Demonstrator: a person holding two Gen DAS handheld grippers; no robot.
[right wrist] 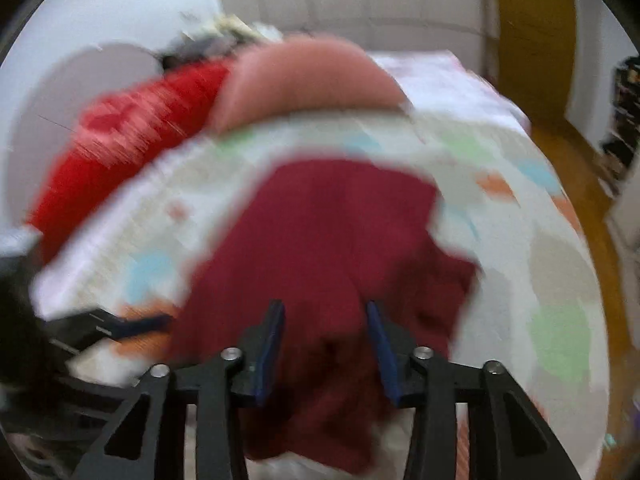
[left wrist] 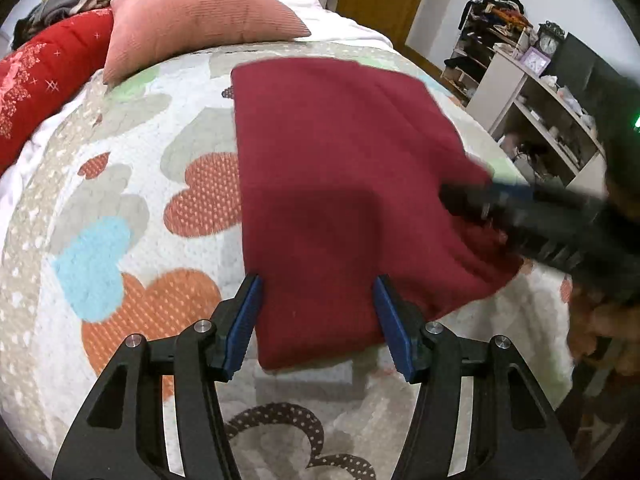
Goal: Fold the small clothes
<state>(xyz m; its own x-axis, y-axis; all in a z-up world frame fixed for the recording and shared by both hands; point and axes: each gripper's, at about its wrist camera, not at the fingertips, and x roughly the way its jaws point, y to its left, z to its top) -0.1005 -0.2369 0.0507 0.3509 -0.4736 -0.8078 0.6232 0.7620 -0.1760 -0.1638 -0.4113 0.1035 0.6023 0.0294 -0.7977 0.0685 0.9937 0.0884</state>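
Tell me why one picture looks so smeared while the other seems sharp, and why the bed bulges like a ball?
Right wrist view: motion blur smears the dark red cloth and the pink pillow. Left wrist view: mostly crisp, with a soft shadow on the cloth; only the right gripper entering from the side is blurred. Both views: the fisheye lens curves the bedspread and darkens the corners.

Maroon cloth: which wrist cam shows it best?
Left wrist. The maroon cloth is sharp there, lying on the bedspread with its far and left edges straight and its near right part rumpled under the right gripper. The right wrist view shows the cloth motion-blurred, its edges smeared.
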